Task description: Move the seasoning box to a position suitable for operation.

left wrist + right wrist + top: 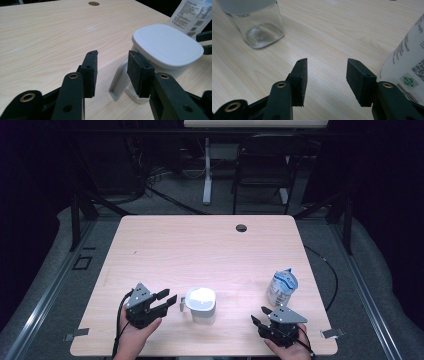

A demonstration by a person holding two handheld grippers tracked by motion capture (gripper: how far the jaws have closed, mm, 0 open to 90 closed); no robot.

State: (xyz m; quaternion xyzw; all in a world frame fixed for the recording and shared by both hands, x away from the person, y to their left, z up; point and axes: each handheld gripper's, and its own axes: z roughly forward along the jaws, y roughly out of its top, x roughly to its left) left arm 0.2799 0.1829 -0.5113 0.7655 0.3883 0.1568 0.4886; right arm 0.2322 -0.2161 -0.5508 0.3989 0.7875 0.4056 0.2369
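On a pale wooden table (pixel 165 245), a clear glass jug with a white lid (pixel 201 305) stands upright near the front edge, its handle (pixel 119 82) pointing towards the left gripper (pixel 169 301). Both the left and right gripper (pixel 261 315) are released, holding nothing. A careless swing by the right gripper could topple the soft white printed pouch (pixel 281 287) just beside it.

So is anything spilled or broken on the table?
Nothing is spilled or broken. The clear glass jug with the white lid stands upright on the pale wooden table. The only untidy thing is the white and blue printed bag: its top looks crumpled, though it stands upright.
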